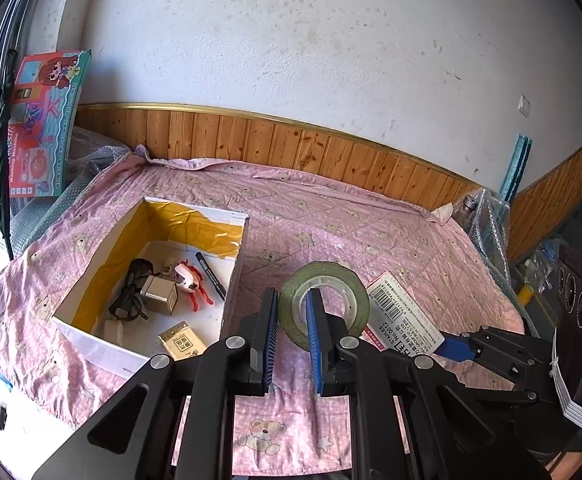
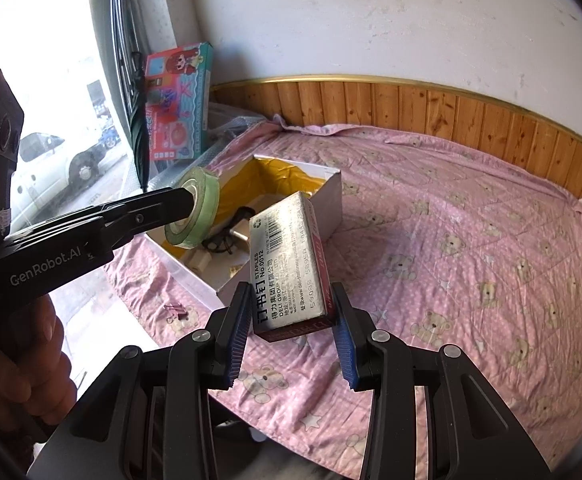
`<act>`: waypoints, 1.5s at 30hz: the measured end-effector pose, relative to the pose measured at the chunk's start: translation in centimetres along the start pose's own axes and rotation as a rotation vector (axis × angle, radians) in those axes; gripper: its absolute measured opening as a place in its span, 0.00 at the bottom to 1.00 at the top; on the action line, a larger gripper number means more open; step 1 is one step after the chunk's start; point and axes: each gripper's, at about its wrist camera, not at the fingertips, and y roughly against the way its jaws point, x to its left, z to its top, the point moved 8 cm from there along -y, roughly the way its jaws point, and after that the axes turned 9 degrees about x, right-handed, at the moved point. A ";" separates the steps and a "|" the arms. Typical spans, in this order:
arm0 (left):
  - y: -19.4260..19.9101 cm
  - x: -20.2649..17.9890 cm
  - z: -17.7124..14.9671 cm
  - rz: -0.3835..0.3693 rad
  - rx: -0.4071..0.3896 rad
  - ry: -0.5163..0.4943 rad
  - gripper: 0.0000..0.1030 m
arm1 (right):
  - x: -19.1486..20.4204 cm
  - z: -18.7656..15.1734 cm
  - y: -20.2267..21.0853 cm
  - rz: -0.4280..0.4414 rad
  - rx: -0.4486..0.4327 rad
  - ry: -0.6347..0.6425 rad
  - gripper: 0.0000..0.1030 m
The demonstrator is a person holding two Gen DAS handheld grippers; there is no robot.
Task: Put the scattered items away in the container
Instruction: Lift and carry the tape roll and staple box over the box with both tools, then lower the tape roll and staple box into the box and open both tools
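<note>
We hold two things up over the pink bear cloth (image 2: pixel 471 240) on the table. Our left gripper (image 1: pixel 293 336) has its fingers clamped on the wall of the green tape roll (image 1: pixel 325 300), one finger inside the hole and one outside. Our right gripper (image 2: pixel 289 332) has its fingers squeezed on the near end of the staple box (image 2: pixel 289 264), and its long side points away from us, toward the white box (image 1: pixel 233 280).

The white box sits ahead and to the left of both grippers. The tape is nearer to it, just beside its edge. Inside we see a black cable (image 1: pixel 131 292), a silver cube (image 1: pixel 159 294), a red toy (image 1: pixel 191 280) and a pen (image 1: pixel 211 276). The front right part looks free for dropping. A small pink clip (image 2: pixel 177 312) lies on the cloth.
</note>
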 end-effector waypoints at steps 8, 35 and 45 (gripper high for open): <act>-0.1 1.5 0.0 0.000 0.000 0.024 0.15 | 1.3 0.5 -0.7 0.002 0.012 0.019 0.39; -2.9 10.8 0.1 0.042 0.038 0.189 0.15 | 5.4 4.9 -7.5 0.060 0.080 0.083 0.39; -4.8 16.2 0.5 0.099 0.062 0.272 0.15 | 6.7 7.2 -11.7 0.078 0.114 0.109 0.39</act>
